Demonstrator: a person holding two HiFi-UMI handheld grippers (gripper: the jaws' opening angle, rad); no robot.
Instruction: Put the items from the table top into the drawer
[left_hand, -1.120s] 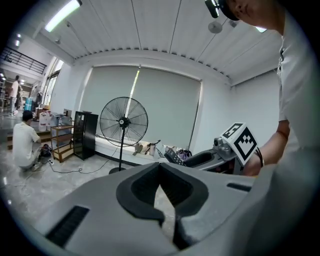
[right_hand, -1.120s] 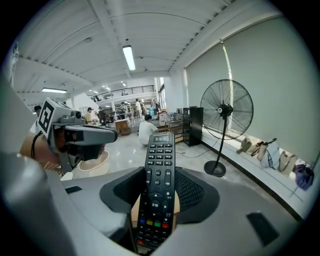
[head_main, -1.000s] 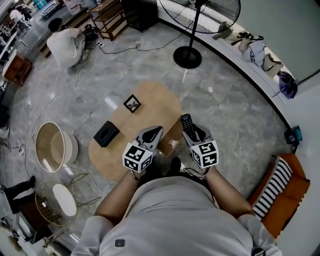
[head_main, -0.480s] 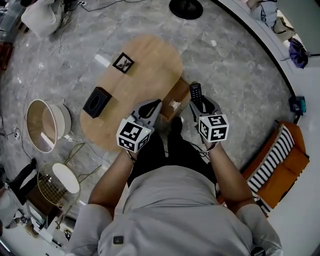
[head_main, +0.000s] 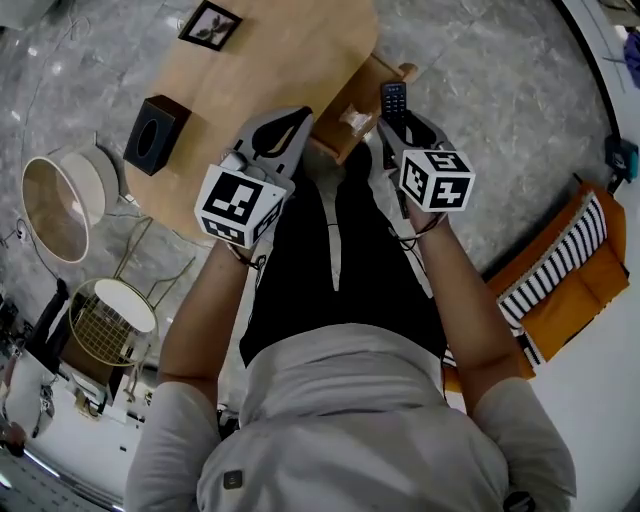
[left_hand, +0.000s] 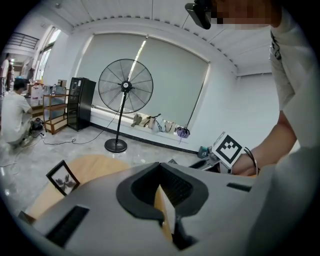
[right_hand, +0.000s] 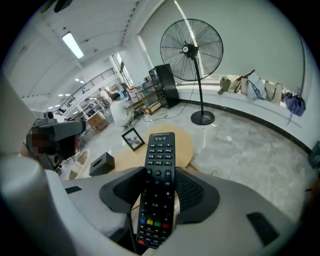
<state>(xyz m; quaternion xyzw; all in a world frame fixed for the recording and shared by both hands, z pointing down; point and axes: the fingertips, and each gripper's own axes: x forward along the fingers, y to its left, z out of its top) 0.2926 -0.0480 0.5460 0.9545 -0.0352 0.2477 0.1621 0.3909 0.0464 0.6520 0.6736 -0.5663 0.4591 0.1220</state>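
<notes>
Clamping the remote (head_main: 393, 97), the right gripper (head_main: 397, 122) hides its lower half.

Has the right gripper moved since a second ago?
Yes: right gripper, shut on the remote, shifted from the table's edge to beside the open drawer.

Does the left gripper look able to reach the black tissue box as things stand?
Probably yes: the left gripper holds nothing, and only bare table top lies between it and the black tissue box.
</notes>
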